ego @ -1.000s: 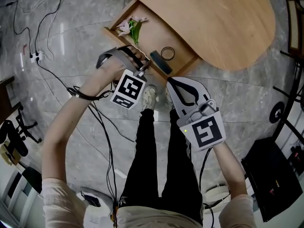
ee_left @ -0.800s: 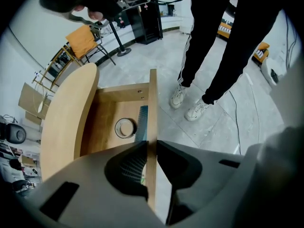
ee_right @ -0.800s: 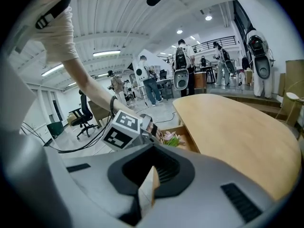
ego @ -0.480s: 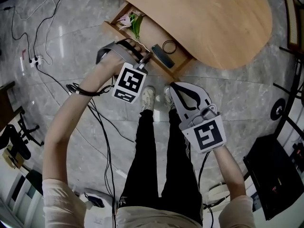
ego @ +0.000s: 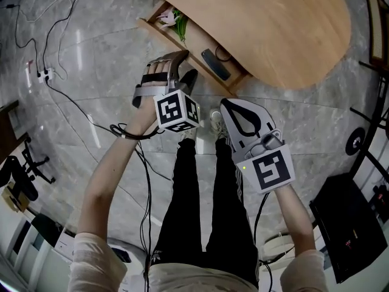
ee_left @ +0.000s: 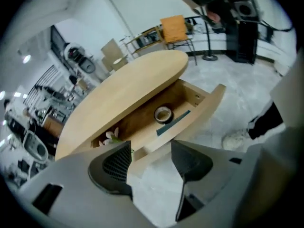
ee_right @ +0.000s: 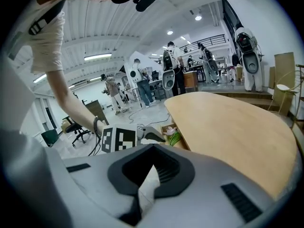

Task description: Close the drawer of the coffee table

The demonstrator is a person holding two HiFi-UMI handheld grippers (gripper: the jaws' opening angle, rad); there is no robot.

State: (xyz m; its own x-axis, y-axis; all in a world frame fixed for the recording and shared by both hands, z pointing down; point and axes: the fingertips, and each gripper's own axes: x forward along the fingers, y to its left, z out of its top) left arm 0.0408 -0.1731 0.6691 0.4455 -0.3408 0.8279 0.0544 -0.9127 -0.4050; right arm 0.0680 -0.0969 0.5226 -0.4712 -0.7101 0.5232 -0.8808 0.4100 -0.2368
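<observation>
Grey marble floor (ego: 91,72) under a wooden coffee table (ego: 273,29).

Left gripper (ego: 185,67): jaws have just been opening and now stand wide apart. Only the lower edge of the drawer front and bare floor show between them, and the pads press on nothing. Judged: released so the front can be pushed rather than gripped.

Drawer (ego: 193,52) lies just beyond the left tips, slanting across them. It is partly out from under the tabletop, so not yet closed. Whether the tips touch the front I cannot tell.

Inside the drawer: a pink artificial flower (ee_left: 111,137) at one end, a tape roll (ee_left: 163,114) and a dark flat bar (ee_left: 173,124) at the other.

Right gripper (ego: 223,106): jaws clenched together on nothing, held back over the person's legs, well apart from the drawer. Judged: idle, not needed for this step.
</observation>
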